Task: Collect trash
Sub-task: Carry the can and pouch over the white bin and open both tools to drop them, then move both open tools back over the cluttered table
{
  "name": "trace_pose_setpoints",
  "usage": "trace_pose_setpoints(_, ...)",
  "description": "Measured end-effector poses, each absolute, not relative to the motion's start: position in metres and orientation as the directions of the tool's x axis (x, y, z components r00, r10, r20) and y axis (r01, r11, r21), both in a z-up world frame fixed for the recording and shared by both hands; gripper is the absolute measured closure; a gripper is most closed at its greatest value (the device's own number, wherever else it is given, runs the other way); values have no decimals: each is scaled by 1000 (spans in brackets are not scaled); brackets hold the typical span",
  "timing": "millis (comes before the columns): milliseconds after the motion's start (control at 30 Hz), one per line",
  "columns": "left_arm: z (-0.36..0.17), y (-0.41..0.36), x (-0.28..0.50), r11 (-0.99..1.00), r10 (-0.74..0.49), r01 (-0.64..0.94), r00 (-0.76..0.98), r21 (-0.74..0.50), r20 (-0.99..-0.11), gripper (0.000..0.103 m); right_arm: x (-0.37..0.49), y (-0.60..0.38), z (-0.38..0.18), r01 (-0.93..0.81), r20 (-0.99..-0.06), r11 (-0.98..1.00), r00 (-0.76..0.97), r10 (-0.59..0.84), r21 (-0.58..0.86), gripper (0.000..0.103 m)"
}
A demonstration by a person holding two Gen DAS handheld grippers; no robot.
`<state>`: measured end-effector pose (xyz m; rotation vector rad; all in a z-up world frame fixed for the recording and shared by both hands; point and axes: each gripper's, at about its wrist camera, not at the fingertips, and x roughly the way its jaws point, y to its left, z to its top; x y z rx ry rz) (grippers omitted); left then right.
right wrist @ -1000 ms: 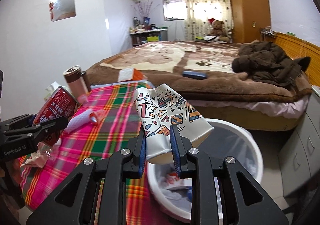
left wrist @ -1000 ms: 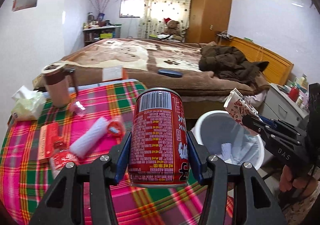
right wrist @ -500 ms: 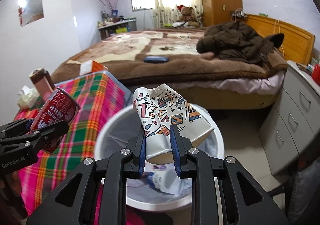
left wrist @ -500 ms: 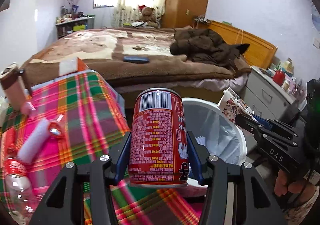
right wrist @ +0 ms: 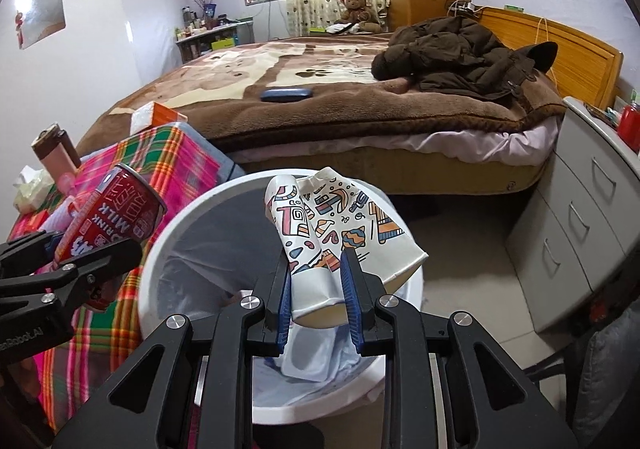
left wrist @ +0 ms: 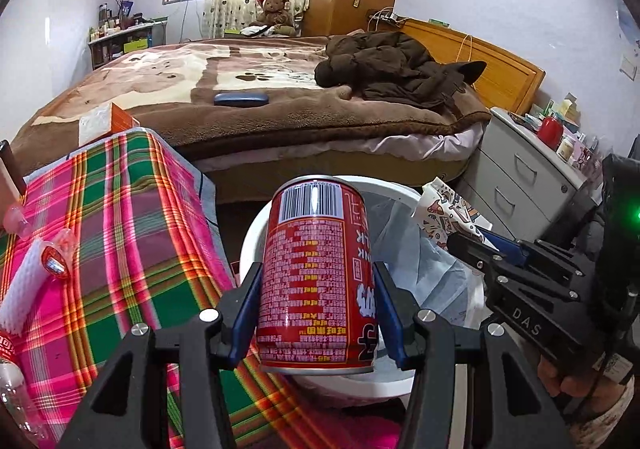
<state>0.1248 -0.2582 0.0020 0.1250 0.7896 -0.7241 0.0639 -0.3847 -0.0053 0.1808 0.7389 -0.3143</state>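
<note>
My left gripper is shut on a red milk drink can, held upright over the left rim of the white trash bin. The can also shows in the right wrist view. My right gripper is shut on a crushed paper cup with a colourful pattern, held over the bin, which has a plastic liner and some trash inside. The cup also shows in the left wrist view.
A table with a plaid cloth stands left of the bin and holds a white roll, a clear bottle and a tumbler. A bed lies behind. Grey drawers stand to the right.
Both grippers have moved right from the table to over the bin, still holding the can and the cup. The bin now fills the lower middle of both views.
</note>
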Motion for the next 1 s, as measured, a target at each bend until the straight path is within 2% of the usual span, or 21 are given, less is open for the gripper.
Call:
trace_pose_setpoints(100, 2, -260, 126, 752, -553, 638, 476, -165, -684, 43, 65, -389, -7, 347, -695, 936, 688, -209, 61, 79)
trace_pose_setpoints(167, 2, -260, 125, 749, -561, 639, 472, -175, -680, 32, 64, -391, -8, 346, -699, 936, 686, -203, 67, 78)
trace_pose_setpoints(300, 4, -257, 126, 754, -562, 631, 479, -181, -674, 28, 63, -389, -8, 347, -702, 936, 682, -205, 64, 77)
trace_pose_setpoints(400, 4, -251, 127, 760, -561, 623, 481, -188, -674, 27, 62, -386, -7, 344, -696, 937, 688, -205, 64, 61)
trace_pose_setpoints(433, 5, -249, 127, 764, -557, 618, 485, -187, -674, 27, 62, -386, -7, 342, -696, 937, 689, -204, 64, 60)
trace_pose_setpoints(1000, 17, -196, 127, 814, -522, 551, 553, -185, -649, 27, 64, -359, 12, 297, -652, 952, 738, -177, 78, 60)
